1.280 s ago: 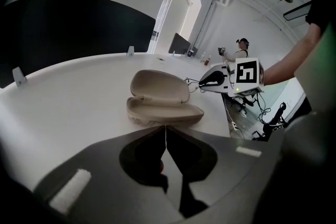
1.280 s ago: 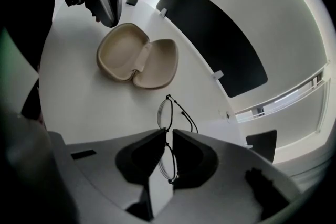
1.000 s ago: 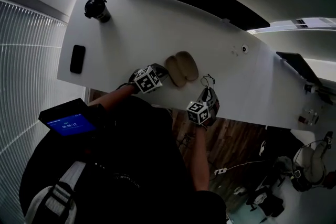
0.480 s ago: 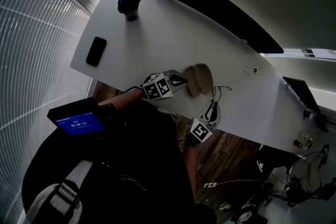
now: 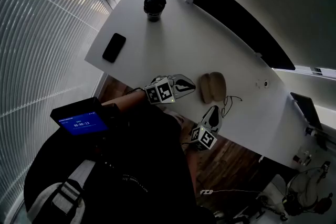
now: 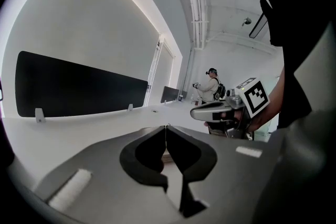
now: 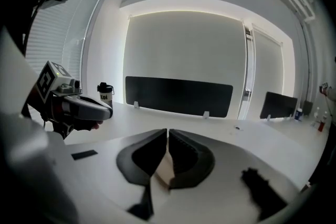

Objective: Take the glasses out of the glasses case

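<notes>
the left tongs (image 6: pixel 167 128) were pressed together on nothing, and so were the right tongs (image 7: pixel 168 131). a second before, the left pair had been up against the open case (image 5: pixel 212 86) and the right pair had been at the glasses (image 5: pixel 229 99). now both sat drawn back, near these things but apart from them. the glasses, a thin dark frame as far as could be told, lay on the bench (image 5: pixel 157 44) just beside the case, toward the near edge. judged from that, the job looked done.
</notes>
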Demonstrator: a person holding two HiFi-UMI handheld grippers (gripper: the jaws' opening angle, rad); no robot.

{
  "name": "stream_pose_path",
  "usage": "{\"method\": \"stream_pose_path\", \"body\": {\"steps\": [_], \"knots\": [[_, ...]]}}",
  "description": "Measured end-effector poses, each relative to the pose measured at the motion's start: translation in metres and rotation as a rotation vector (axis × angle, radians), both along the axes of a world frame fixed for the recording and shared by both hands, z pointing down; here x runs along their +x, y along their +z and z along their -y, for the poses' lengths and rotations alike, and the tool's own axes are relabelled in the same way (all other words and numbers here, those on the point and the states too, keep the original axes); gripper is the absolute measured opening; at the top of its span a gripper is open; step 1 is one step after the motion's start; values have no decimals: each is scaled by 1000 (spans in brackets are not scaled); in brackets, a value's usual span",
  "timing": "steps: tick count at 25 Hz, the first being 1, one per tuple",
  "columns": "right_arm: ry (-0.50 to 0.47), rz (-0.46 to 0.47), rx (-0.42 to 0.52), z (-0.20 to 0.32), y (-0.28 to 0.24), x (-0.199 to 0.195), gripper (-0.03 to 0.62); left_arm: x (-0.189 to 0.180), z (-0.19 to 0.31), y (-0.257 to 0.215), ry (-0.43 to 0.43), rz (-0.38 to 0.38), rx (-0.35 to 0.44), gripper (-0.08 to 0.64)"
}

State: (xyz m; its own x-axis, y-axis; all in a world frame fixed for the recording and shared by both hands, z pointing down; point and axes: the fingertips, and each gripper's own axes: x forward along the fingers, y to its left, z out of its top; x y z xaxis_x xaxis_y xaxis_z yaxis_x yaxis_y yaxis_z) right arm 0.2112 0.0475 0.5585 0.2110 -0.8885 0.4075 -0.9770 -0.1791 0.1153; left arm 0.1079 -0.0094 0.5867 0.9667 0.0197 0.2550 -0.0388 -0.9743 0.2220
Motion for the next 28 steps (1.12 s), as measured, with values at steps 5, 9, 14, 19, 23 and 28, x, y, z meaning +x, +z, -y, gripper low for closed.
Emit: {"method": "stream_pose_path", "body": {"steps": [5, 9, 14, 19, 23, 28], "knots": [[-7, 2, -6, 1, -1, -2, 17, -4, -9, -6, 22, -12, 3, 8], [-19, 0, -28, -1, 2, -5, 11, -3, -16, -6, 36, 0, -2, 8], [-40, -19, -89, -5, 6, 1, 9, 8, -22, -11, 36, 19, 2, 8], [-59, 9, -76, -7, 8, 13, 9, 13, -31, -13, 38, 44, 22, 8], [-119, 32, -66, -11, 9, 15, 8, 23, -36, -11, 13, 75, 31, 8], [-185, 28, -99, -19, 2, 27, 8, 49, -39, -15, -57, 88, 20, 8]]}}
